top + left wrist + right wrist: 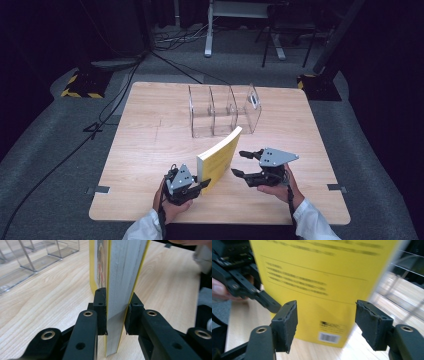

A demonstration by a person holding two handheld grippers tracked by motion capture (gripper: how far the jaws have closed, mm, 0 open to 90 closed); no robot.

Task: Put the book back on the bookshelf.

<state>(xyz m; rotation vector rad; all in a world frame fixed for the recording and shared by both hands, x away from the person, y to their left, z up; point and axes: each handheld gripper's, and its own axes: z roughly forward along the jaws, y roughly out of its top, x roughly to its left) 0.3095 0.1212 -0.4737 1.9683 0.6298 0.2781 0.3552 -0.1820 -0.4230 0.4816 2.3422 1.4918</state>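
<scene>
- Book (pixel 220 157) with yellow covers stood upright on the near middle of the wooden table (pixel 150 145), tilted, its far top corner reaching toward the clear organizer (pixel 225 110).
- Left gripper (pixel 200 186) gripped the book at its near lower corner; in the left gripper view the two black pads (pixel 101 312) pressed on both yellow covers with the grey page block (pixel 122 277) between them, so the jaws were clamped on the book.
- Right gripper (pixel 240 164) sat just right of the book, apart from it, with its jaws spread wide and nothing between them.
- Seen from the right gripper view, the book's back cover (pixel 317 285) with its barcode (pixel 329 337) faced the open pads (pixel 287 325), and the left gripper (pixel 249 292) showed at the left, on the book's edge.
- Clear organizer with upright dividers stood at the far middle of the table, well beyond both grippers.
- White sleeves (pixel 315 222) came in from the near edge, each hand (pixel 172 207) wrapped around its tool.
</scene>
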